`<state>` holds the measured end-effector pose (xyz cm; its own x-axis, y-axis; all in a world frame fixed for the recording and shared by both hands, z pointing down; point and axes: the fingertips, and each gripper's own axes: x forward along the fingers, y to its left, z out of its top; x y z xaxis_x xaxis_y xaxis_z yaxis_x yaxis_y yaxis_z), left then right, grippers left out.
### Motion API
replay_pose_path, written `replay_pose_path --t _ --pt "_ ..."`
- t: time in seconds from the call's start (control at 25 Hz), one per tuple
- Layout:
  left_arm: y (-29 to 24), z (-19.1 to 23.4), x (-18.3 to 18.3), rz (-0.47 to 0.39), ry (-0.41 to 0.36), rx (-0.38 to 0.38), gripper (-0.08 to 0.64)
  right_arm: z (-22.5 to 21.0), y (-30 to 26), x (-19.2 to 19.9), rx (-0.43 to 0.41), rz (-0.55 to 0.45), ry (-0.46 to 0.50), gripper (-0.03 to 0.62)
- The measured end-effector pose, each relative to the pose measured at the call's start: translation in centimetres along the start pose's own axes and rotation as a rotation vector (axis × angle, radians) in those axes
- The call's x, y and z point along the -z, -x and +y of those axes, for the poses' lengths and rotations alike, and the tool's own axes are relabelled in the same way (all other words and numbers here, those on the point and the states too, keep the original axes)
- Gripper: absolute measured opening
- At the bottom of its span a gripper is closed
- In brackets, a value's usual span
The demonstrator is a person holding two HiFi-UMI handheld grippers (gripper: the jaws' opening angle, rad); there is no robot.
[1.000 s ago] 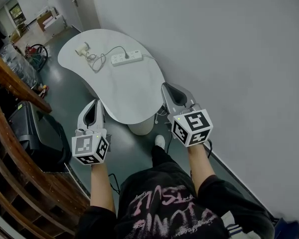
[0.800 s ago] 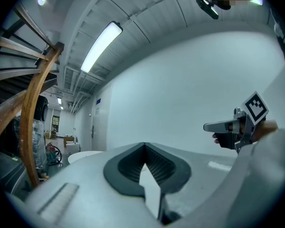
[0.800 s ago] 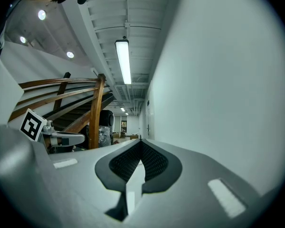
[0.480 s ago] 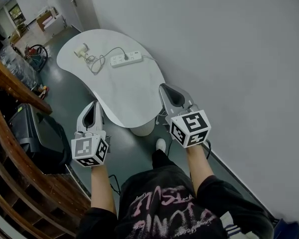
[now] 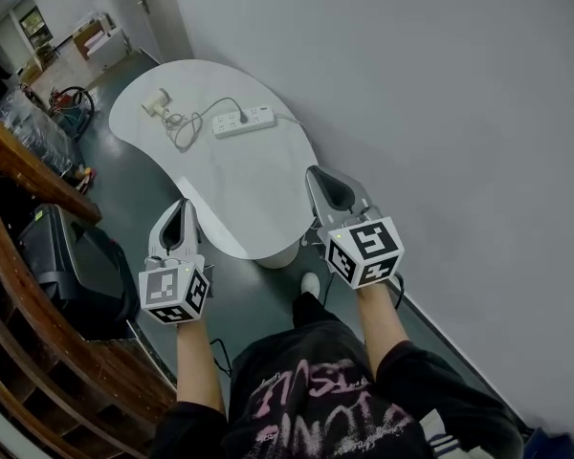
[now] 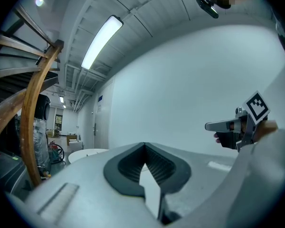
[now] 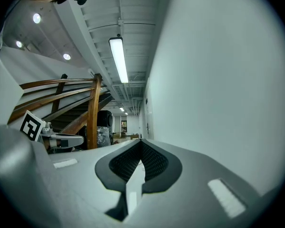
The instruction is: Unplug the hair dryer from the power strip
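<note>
Hair dryer point(image 5: 156, 102) lay at the far end of the white table point(image 5: 239, 194). Its cord point(image 5: 185, 125) ran in loose loops to the plug point(image 5: 243, 116), which sat in the power strip point(image 5: 231, 122) just beside it. I judged the dryer light and hard-shelled, perhaps a little slippery, and the cord soft and not good for pulling. The best place to take hold seemed to be the plug body, short and stiff, pinched across its sides. The strip looked light too and would likely lift with the plug, so the other gripper should press it down.

Both grippers were well apart from these things, at the near end of the table. The left gripper point(image 5: 181, 208) was off the table's left edge, and the right gripper point(image 5: 325, 178) was at its right edge, near the wall point(image 5: 430, 113). Each pointed about level toward the far end. Both had their jaws pressed together with nothing between them, so they would need to spread before any grasp.
</note>
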<state>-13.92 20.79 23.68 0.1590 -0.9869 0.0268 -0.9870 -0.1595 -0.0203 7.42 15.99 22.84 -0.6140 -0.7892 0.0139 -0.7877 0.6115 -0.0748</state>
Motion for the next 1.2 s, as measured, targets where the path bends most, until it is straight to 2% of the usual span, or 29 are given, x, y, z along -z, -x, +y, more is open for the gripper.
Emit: replay_pose_path --t 0.32,1.2 --pt "-3.4 0.2 0.7 0.033 -0.006 0.001 0.0 -2.3 -3.1 0.4 -0.01 0.018 -0.012 0.011" --pt "-13.3 4.0 3.2 0.106 0.008 -0.023 0.002 -6.6 -13.8 3.3 -0.054 0.09 -0.059 0.011"
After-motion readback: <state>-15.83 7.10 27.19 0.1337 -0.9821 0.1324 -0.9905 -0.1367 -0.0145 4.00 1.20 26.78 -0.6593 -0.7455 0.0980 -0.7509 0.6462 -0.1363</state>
